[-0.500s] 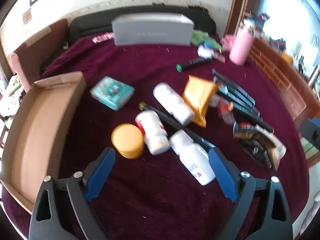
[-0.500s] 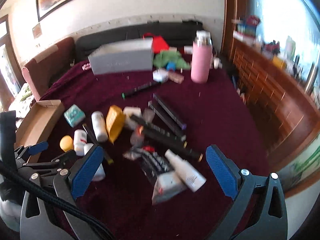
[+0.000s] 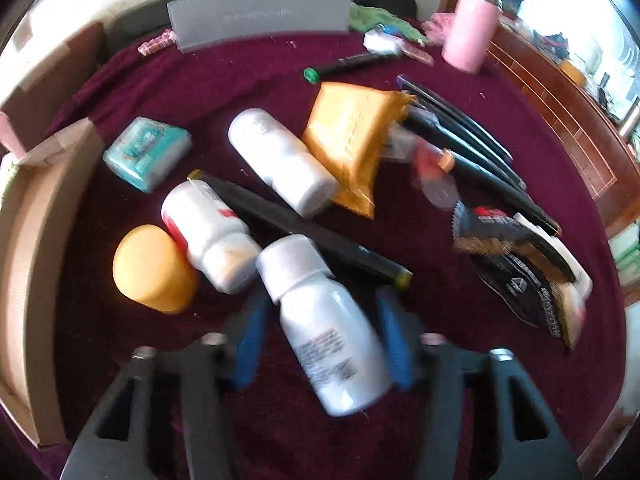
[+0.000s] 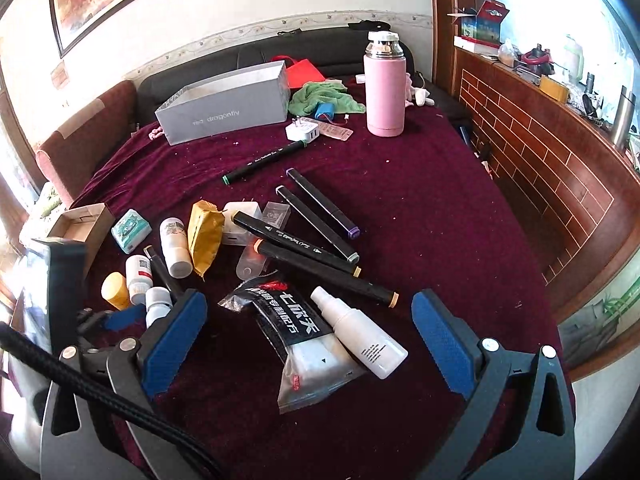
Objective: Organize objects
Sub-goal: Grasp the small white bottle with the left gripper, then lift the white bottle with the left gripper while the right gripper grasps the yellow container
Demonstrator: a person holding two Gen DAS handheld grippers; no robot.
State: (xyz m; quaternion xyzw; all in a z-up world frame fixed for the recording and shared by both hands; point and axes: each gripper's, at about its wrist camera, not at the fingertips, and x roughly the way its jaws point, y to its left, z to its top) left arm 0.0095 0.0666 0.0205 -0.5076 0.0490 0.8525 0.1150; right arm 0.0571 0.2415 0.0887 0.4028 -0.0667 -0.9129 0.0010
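White bottle, ribbed cap, printed label, lying tilted

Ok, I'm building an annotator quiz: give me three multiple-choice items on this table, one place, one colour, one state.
1. Where does the pink flask stand? A) inside the cardboard box B) at the far end, right of the grey box C) lying among the markers
2. What colour is the round tub beside the white bottles? A) green B) yellow C) pink
3. How is the right gripper? A) shut on a marker B) shut on the spray bottle C) open
B: it stands upright beside that box. B: plainly yellow. C: its pads stand wide apart, touching nothing.
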